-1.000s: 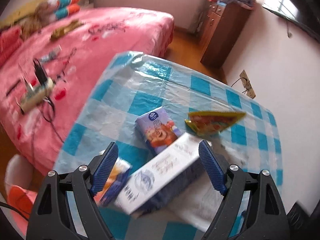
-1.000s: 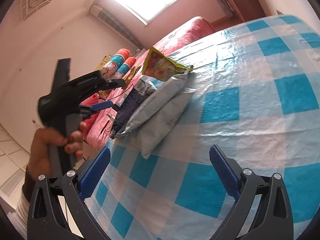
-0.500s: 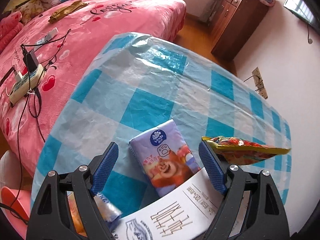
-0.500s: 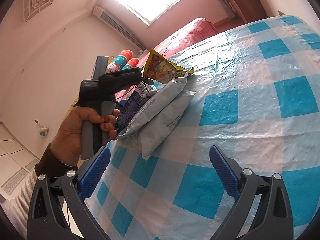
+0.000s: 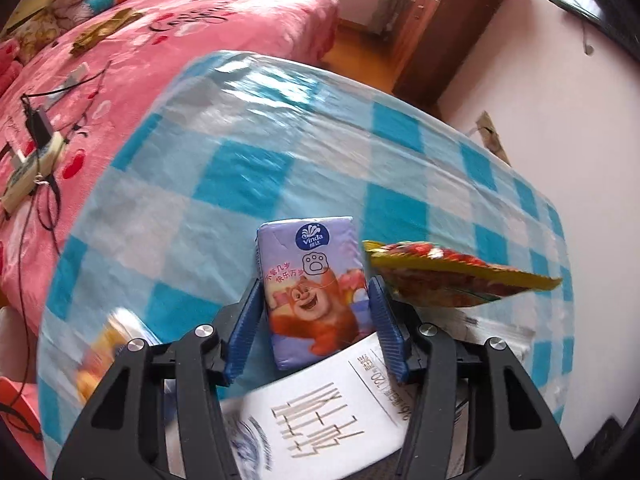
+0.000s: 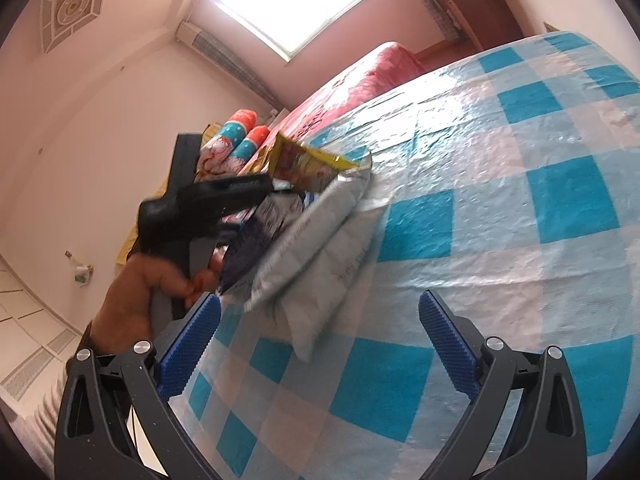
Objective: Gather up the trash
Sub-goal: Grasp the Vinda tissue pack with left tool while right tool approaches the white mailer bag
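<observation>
- Left wrist view, far left: pink bed (image 5: 168, 52) with a power strip (image 5: 34, 166) and cables lying on it, just beside the table's left edge.
- Table under a blue-and-white checked cloth (image 5: 248, 168); trash sits in a cluster at its near edge.
- Near left of the cluster: an orange-and-white wrapper (image 5: 110, 354), blurred.
- Left gripper (image 5: 316, 316): jaws closing around a purple Vinda tissue pack (image 5: 314, 288) with a cartoon bear. The blue pads sit at both sides of the pack; firm contact cannot be told.
- White printed packet (image 5: 320, 412) lies near, under the tissue pack's near end.
- Right of the pack: yellow-and-red snack bag (image 5: 448, 276), just beside the right pad.
- Far right: brown wooden cabinet (image 5: 436, 32) against the wall.
- Right wrist view: a hand (image 6: 136, 296) holds the left gripper's handle at the left of the cluster; grey pouches (image 6: 320, 248) lie stacked there.
- Right gripper (image 6: 320, 344): jaws wide apart, empty, over bare cloth near the pouches.
</observation>
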Tool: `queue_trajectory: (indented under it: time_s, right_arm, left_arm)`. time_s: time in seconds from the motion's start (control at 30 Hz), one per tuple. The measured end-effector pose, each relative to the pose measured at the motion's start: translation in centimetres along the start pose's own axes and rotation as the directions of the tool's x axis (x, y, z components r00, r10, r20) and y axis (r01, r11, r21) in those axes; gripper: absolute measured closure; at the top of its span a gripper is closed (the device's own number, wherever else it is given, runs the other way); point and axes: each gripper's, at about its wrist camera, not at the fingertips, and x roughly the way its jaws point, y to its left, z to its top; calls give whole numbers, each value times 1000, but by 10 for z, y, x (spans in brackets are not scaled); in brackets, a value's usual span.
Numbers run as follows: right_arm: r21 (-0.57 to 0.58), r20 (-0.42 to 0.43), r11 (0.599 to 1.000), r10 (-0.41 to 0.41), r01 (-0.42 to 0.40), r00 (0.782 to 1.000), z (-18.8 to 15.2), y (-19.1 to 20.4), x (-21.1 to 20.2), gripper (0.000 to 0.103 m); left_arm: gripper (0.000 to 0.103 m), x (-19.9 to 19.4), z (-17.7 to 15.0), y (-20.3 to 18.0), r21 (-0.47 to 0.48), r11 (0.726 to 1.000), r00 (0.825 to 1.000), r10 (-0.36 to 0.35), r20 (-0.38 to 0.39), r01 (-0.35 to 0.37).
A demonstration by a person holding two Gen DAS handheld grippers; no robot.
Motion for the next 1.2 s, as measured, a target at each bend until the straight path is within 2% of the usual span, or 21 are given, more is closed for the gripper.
queue_trajectory:
  time_s: [0.23, 0.47, 0.63, 0.77, 0.83, 1.1, 1.2]
  right_arm:
    - [39, 36, 998, -45, 44, 998, 6, -14, -10, 5]
    - [55, 46, 995, -87, 85, 995, 9, -23, -15, 5]
    - [42, 32, 993, -111, 110, 993, 5, -22, -14, 5]
    - [21, 36, 992, -122, 121, 992, 6, -18, -11, 5]
    - [20, 39, 993, -119, 119, 992, 6, -16, -12, 5]
    - [10, 39, 996, -92, 92, 995, 6, -12, -14, 5]
    - [9, 38, 998, -66, 65, 997, 6, -9, -14, 5]
  left_arm:
    - [48, -13, -51, -42, 125, 989, 997, -73, -36, 77]
    - [48, -26, -85, -59, 193, 976, 995, -89, -47, 96]
    - [46, -36, -93, -56, 220, 972, 997, -73, -31, 78]
    - [31, -36, -91, -58, 245, 969, 1000, -28, -5, 28]
    - [28, -35, -90, -58, 252, 968, 1000, -16, 4, 14]
    - [28, -20, -87, -63, 251, 968, 1000, 24, -1, -23]
    - [38, -20, -87, -62, 239, 971, 1000, 23, 2, -23]
